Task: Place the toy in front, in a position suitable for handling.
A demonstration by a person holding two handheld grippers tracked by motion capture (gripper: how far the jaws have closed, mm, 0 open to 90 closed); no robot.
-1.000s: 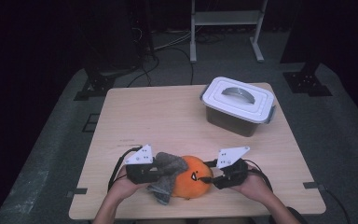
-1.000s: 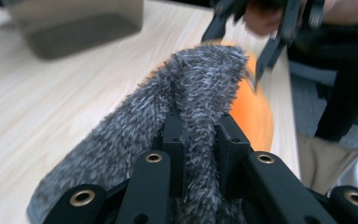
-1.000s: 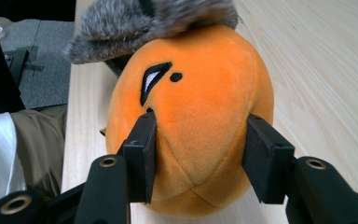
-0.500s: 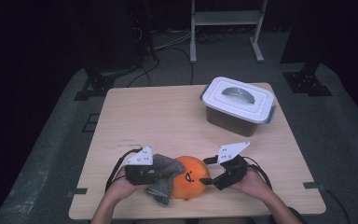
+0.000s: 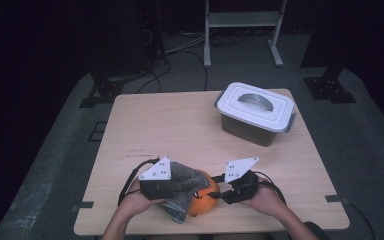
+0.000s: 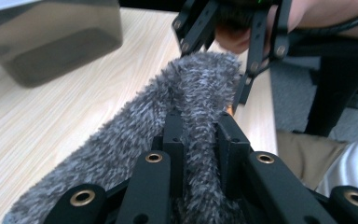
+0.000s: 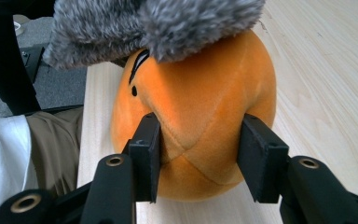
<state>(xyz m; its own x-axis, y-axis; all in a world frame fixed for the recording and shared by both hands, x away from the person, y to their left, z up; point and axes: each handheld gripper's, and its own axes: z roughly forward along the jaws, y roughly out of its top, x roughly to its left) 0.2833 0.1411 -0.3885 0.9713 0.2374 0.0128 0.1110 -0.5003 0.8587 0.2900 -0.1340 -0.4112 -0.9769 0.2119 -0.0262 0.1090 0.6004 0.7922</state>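
Left gripper [image 6: 200, 135] clamps fold of grey furry cloth [image 6: 168, 121], jaws pressed tight on pile. Right gripper [image 7: 198, 140] squeezes orange plush toy [image 7: 200, 107], pads dented into its sides. Toy sits on wooden table [image 5: 180, 125] near front edge, roughly 6 o'clock from table centre; cloth drapes over its top and left side. Black stitched mark on toy, perhaps an eye, partly under cloth. Lidded grey container [image 5: 256, 112] stands at 2 o'clock, well apart from both grippers.
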